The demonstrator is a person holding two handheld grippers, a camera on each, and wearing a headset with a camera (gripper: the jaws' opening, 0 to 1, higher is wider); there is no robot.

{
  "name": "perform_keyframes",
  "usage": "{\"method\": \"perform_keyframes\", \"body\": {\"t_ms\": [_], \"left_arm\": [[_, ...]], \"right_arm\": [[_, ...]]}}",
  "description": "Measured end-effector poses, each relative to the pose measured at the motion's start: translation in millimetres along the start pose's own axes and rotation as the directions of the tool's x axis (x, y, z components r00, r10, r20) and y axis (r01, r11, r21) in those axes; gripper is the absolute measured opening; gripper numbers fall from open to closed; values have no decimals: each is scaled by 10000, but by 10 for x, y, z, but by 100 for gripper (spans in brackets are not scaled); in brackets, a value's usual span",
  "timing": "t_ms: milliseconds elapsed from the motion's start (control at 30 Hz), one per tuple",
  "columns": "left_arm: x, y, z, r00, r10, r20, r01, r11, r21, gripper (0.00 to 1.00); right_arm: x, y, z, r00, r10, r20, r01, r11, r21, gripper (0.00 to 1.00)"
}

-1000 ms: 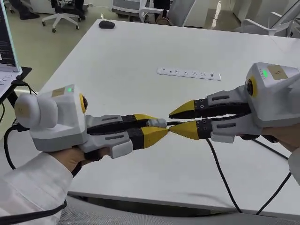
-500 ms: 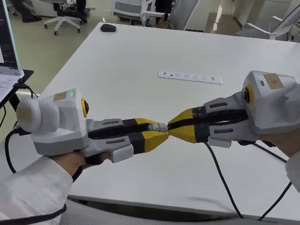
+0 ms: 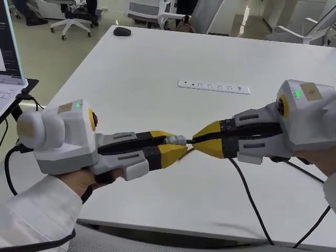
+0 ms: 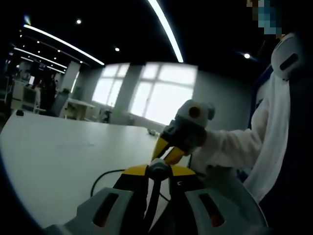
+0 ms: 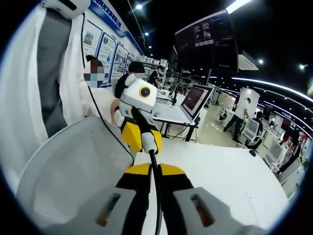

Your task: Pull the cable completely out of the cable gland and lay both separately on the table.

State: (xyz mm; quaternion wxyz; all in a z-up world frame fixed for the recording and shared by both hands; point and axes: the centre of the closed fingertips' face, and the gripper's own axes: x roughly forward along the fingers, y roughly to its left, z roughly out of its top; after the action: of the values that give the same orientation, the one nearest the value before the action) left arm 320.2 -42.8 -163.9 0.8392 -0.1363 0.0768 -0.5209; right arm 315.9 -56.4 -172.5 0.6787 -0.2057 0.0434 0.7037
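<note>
Above the white table (image 3: 136,79), my left gripper (image 3: 181,146) is shut on the pale grey cable gland (image 3: 175,140), whose end sticks out toward the right. My right gripper (image 3: 195,143) faces it tip to tip and is shut on the black cable (image 3: 247,189) just outside the gland; the cable then drops past the table's near edge. In the left gripper view the gland (image 4: 159,168) sits between my yellow tips (image 4: 159,171), with the right gripper (image 4: 166,149) just beyond. In the right gripper view the cable (image 5: 155,159) runs from my jaws to the gland (image 5: 148,143).
A white power strip (image 3: 213,86) lies mid-table and a dark mouse (image 3: 122,31) at the far edge. A laptop (image 3: 8,58) stands off the table's left side. Office chairs stand beyond the table. A grey mesh chair back (image 5: 73,161) is close by me.
The right gripper's jaws, open a second ago, have shut on the cable at the gland's mouth and drawn slightly right. The left gripper has kept hold of the gland.
</note>
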Motion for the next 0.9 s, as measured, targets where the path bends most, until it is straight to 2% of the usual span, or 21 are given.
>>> {"method": "perform_keyframes", "body": {"t_ms": [233,400,500,900], "left_arm": [[-4,13,5,10000,51,8,-51,10000,23,16],[-28,37,60,9994,101,320,-97,9999,-138,16],[-33,45,63,9993,122,352,-116,9998,-178,16],[-16,22,59,9995,44,310,-41,9999,-116,16]], "right_arm": [[-130,-47,-123,9992,-361,-154,366,9988,332,3],[-237,-84,-225,9968,-697,-382,717,9959,543,3],[-291,-79,-270,9953,-859,-455,888,9939,657,3],[-335,-51,-343,9924,-1085,-586,1135,9894,906,3]]}}
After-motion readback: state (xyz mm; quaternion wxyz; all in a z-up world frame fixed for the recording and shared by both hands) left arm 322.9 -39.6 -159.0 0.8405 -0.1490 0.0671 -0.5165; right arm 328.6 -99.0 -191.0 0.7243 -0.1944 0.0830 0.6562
